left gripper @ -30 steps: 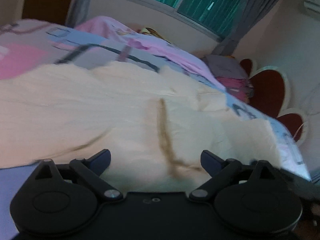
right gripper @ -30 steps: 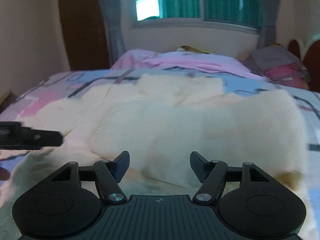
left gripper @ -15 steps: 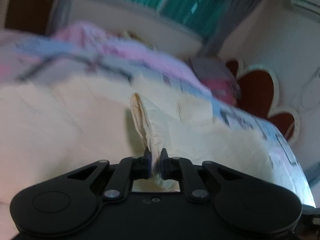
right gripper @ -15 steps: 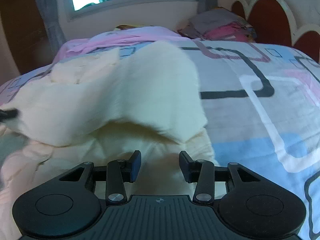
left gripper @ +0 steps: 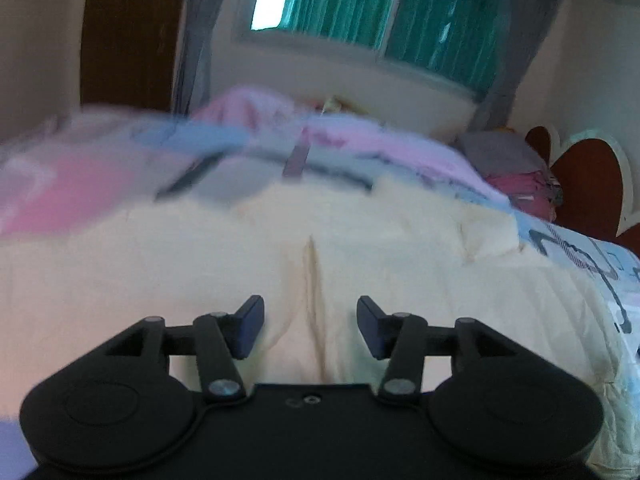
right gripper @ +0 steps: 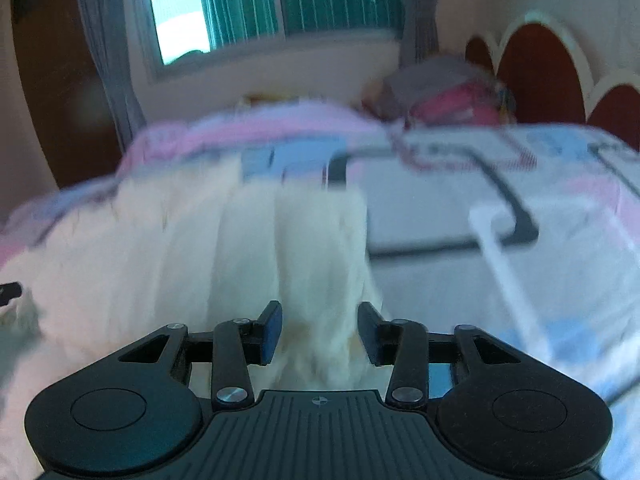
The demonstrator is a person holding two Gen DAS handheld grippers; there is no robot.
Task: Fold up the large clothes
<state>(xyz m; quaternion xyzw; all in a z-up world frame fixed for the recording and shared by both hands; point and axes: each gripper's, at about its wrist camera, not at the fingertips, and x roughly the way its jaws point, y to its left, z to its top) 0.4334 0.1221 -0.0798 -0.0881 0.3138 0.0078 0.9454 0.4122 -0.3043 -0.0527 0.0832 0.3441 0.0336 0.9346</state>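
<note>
A large cream garment [left gripper: 400, 264] lies spread over the patterned bed sheet [right gripper: 460, 208]. In the left wrist view a crease runs toward my left gripper [left gripper: 310, 328], whose jaws are opening just above the cloth; its pads press on nothing. In the right wrist view the garment [right gripper: 180, 248] ends in a bunched right edge that hangs between the fingers of my right gripper [right gripper: 320, 334]. Those jaws are closing around that edge, and the pads still stand apart from it. A black tip of the left gripper [right gripper: 10, 291] shows at the far left, over the cloth.
A pink blanket [left gripper: 360, 140] is heaped along the far side of the bed. A stack of grey and pink folded clothes [right gripper: 448, 92] sits by the red-brown headboard [right gripper: 536, 76]. Bare sheet [right gripper: 500, 280] stretches to the right of the garment.
The left gripper, shut on a raised fold half a second ago, has let go and the cloth lies flat again. The right gripper has swung right to the garment's edge and its jaws have narrowed.
</note>
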